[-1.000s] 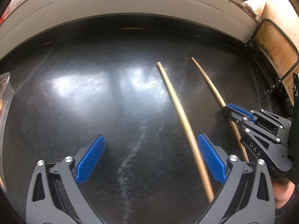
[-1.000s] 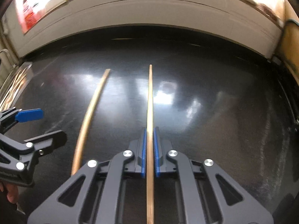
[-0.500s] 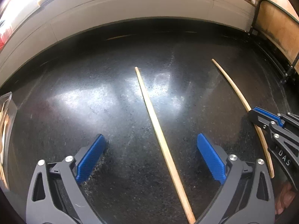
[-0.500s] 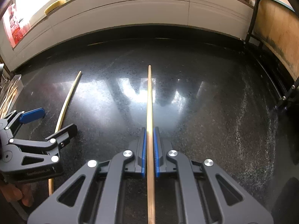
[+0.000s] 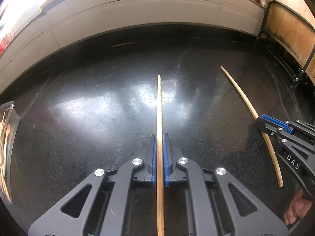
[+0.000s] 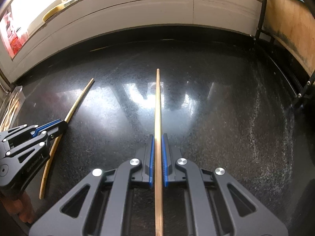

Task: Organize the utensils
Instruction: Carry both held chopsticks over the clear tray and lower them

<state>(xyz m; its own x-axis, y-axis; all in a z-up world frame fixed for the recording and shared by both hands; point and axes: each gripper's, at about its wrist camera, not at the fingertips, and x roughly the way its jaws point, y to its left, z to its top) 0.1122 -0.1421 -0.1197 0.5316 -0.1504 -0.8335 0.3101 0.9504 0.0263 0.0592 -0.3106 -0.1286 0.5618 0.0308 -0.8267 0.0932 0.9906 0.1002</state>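
Two wooden chopsticks are over a black speckled countertop. My left gripper (image 5: 159, 137) is shut on one chopstick (image 5: 159, 106), which runs straight ahead between its blue pads. My right gripper (image 6: 157, 137) is shut on the other chopstick (image 6: 158, 102) in the same way. In the left wrist view the right gripper (image 5: 259, 119) and its chopstick (image 5: 242, 98) show at the right. In the right wrist view the left gripper (image 6: 64, 124) and its chopstick (image 6: 78, 100) show at the left.
A clear plastic tray (image 5: 7, 118) with several wooden utensils stands at the left edge, also seen in the right wrist view (image 6: 11, 100). A white wall (image 5: 137, 11) runs along the back. A black metal rack with a wooden board (image 6: 285, 19) stands at the right.
My left gripper moved over the lying chopstick and shut on it; it was open before. My right gripper has stayed shut on its chopstick.
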